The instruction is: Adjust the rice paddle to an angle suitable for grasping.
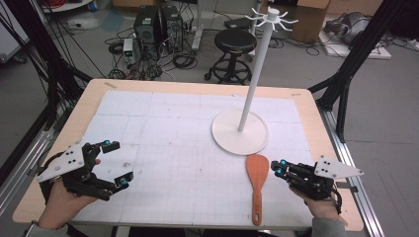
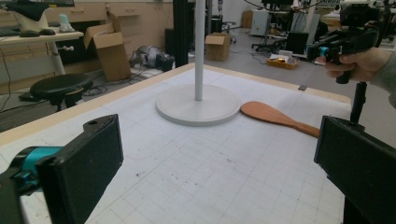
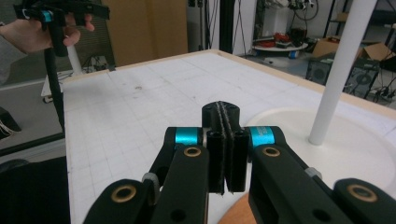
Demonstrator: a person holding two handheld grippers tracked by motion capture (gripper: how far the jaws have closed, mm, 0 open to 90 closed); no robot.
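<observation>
The right gripper (image 1: 279, 167), jaws clenched on nothing, is hovering at three o'clock of the wooden spatula (image 1: 257, 180), which is lying at six o'clock of the stand's round base (image 1: 240, 132). It should reopen before descending over the handle. The left gripper (image 1: 116, 163) is resting released.

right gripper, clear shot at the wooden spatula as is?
Probably yes: the right gripper sits just beside the wooden spatula with bare mat between. Its jaws are shut, though, so they would need opening first.
</observation>
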